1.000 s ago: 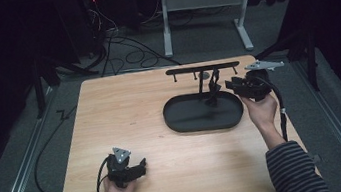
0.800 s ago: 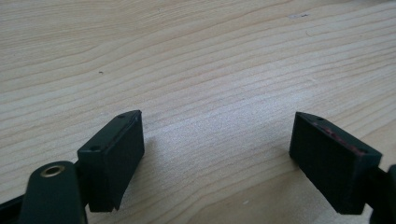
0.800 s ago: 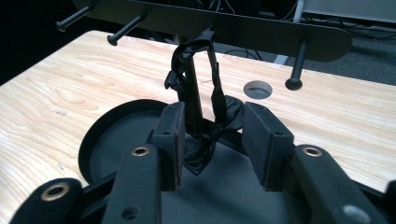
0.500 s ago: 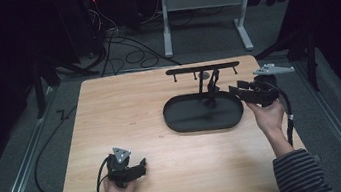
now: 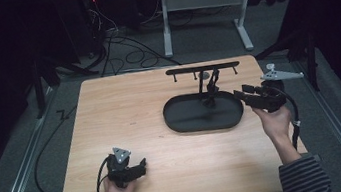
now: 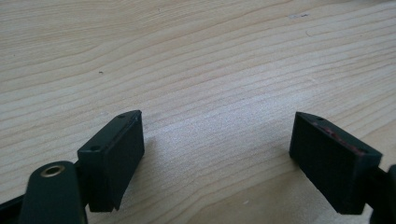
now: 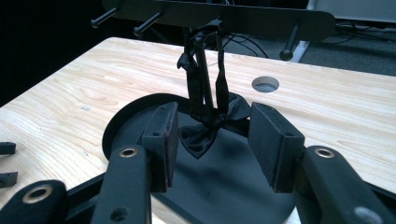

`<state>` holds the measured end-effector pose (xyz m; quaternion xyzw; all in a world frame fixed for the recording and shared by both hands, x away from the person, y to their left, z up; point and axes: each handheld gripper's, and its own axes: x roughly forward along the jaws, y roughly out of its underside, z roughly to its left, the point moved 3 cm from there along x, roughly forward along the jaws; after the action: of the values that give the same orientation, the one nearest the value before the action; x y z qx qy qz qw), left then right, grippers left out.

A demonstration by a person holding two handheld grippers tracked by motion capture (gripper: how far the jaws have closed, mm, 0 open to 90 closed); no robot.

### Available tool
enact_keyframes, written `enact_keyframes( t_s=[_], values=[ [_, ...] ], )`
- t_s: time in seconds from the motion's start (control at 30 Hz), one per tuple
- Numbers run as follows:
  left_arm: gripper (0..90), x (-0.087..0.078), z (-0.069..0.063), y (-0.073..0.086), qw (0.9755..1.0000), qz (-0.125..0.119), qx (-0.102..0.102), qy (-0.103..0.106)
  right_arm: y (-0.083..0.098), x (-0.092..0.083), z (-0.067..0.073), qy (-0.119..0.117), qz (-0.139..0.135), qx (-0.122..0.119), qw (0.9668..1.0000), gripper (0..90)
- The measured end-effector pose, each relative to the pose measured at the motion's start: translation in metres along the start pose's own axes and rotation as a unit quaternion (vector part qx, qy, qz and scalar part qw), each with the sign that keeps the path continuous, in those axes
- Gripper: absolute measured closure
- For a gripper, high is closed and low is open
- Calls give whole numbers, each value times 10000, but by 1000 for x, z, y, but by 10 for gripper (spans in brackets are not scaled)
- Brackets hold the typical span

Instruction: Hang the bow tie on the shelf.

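Observation:
A black bow tie (image 5: pixel 209 99) hangs by its strap from a peg of the black rack (image 5: pixel 202 68), its bow low over the black oval tray (image 5: pixel 182 120). In the right gripper view the bow tie (image 7: pixel 205 133) dangles under the rack (image 7: pixel 224 14) and over the tray (image 7: pixel 233 191). My right gripper (image 5: pixel 240 93) is just right of the tray, pointing at the bow tie. Its jaws have just been opening, and the right gripper (image 7: pixel 214 113) stands open with the bow tie beyond its tips, untouched. My left gripper (image 5: pixel 140 165) rests near the table's front left; the left gripper (image 6: pixel 217 126) is open over bare wood.
A round cable hole (image 7: pixel 265 84) is in the tabletop behind the tray. The wooden table (image 5: pixel 121 118) has open surface to the left of the tray. Cables (image 5: pixel 121 45) and a desk frame (image 5: pixel 200 1) lie on the floor beyond the far edge.
My right gripper has drawn back to the right, away from the rack, with its jaws wider. The bow tie stays hanging on the peg. The left gripper has not moved.

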<state>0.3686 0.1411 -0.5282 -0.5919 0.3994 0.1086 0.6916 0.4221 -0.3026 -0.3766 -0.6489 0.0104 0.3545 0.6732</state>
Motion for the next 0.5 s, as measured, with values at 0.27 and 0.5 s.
enact_keyframes(
  t_s=[0.27,0.5],
  values=[
    [184,0,0,0,10000,-8,-7,-3,7,-11,2,-24,-84,-15,10000,550],
    [184,0,0,0,10000,-6,-4,-5,14,-19,2,-47,-186,-3,9998,568]
  ],
)
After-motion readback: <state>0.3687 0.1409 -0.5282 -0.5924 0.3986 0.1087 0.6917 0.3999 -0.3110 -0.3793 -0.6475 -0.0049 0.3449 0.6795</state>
